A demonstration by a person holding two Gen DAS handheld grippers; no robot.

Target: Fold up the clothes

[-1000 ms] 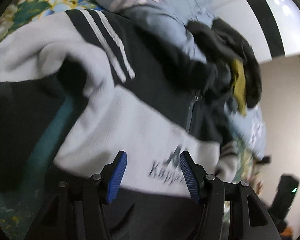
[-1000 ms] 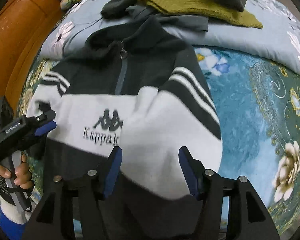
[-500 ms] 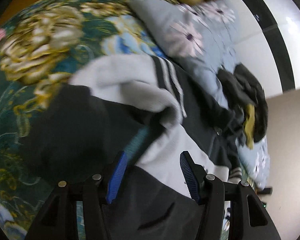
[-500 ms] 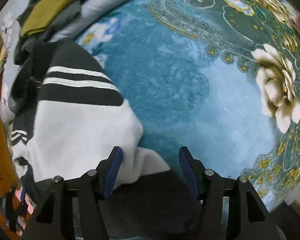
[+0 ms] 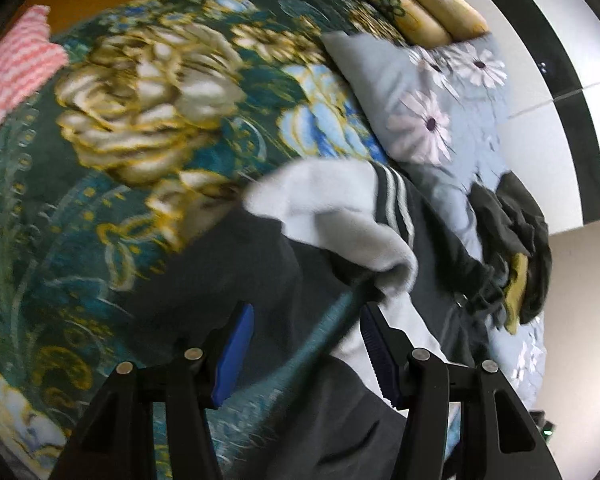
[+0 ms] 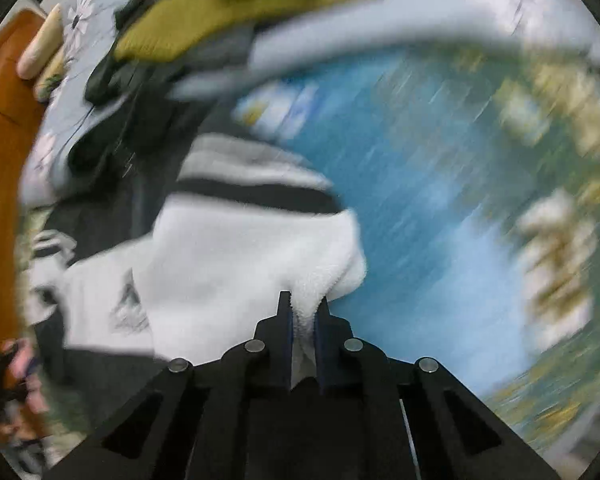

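Note:
A black and white zip jacket (image 5: 340, 216) with striped sleeves lies on a floral teal bedspread (image 5: 112, 168). My left gripper (image 5: 306, 346) is open above the jacket's dark lower part and its left sleeve, holding nothing. My right gripper (image 6: 303, 316) is shut on the white fleece edge of the jacket (image 6: 236, 256) at its right sleeve side. The right wrist view is blurred by motion.
A pile of dark and olive clothes (image 5: 516, 240) lies on a grey flowered quilt (image 5: 432, 112) beyond the jacket; it also shows in the right wrist view (image 6: 204, 16). Pillows (image 5: 424, 12) lie at the headboard. A pink striped cloth (image 5: 16, 68) lies at the far left.
My right gripper has closed on the jacket's white edge and is moving fast. My left gripper has swung left, off the chest logo toward the left sleeve, still open.

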